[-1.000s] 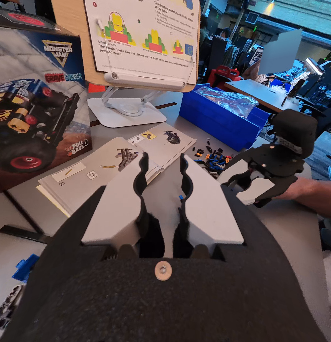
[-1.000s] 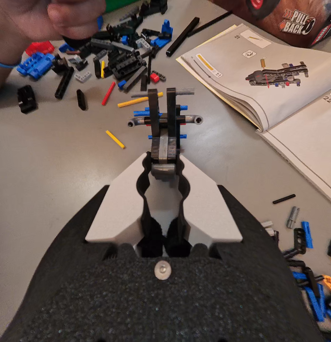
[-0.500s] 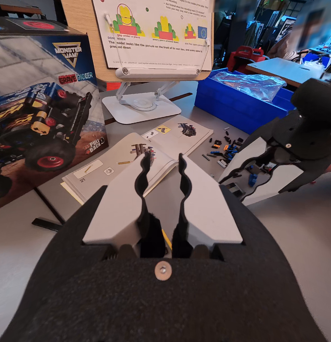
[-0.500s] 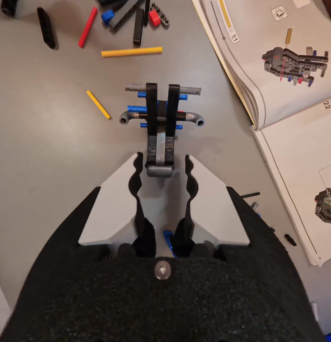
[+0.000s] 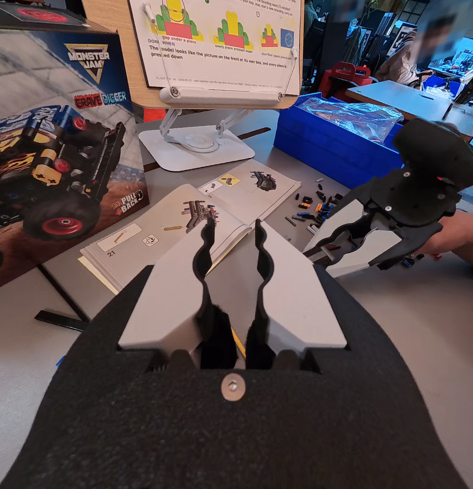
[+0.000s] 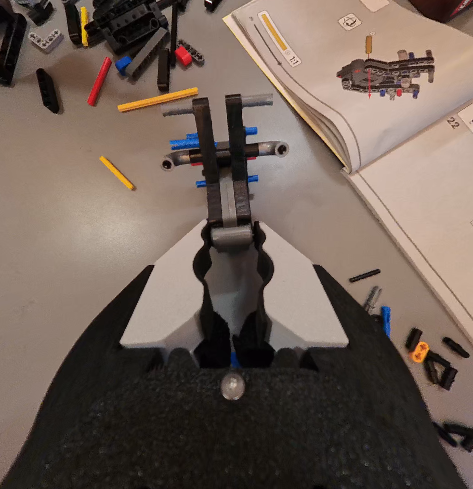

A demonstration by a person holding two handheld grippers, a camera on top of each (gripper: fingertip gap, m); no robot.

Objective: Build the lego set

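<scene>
My right gripper (image 6: pixel 231 227) is shut on the grey end of a part-built assembly (image 6: pixel 222 148): two black beams with blue pins, grey axles and a curved grey cross piece. The assembly sticks out forward over the grey table. My left gripper (image 5: pixel 233 227) is open and empty, above the table in front of the open instruction booklet (image 5: pixel 177 238). The right gripper also shows at the right of the left wrist view (image 5: pixel 336 254), tilted down toward the table, and most of the assembly is hidden there.
Loose parts (image 6: pixel 124 31) lie far left with a long yellow axle (image 6: pixel 157 99) and a short one (image 6: pixel 116 172). The booklet (image 6: pixel 389 79) is at right, small parts (image 6: pixel 428 357) beside it. The set box (image 5: pixel 58 158), a sheet stand (image 5: pixel 203 143) and a blue bin (image 5: pixel 336 148) stand behind.
My right gripper held the assembly, opened around it half a second ago, and has closed on its grey end again. My left gripper has moved closer to the booklet and stays open.
</scene>
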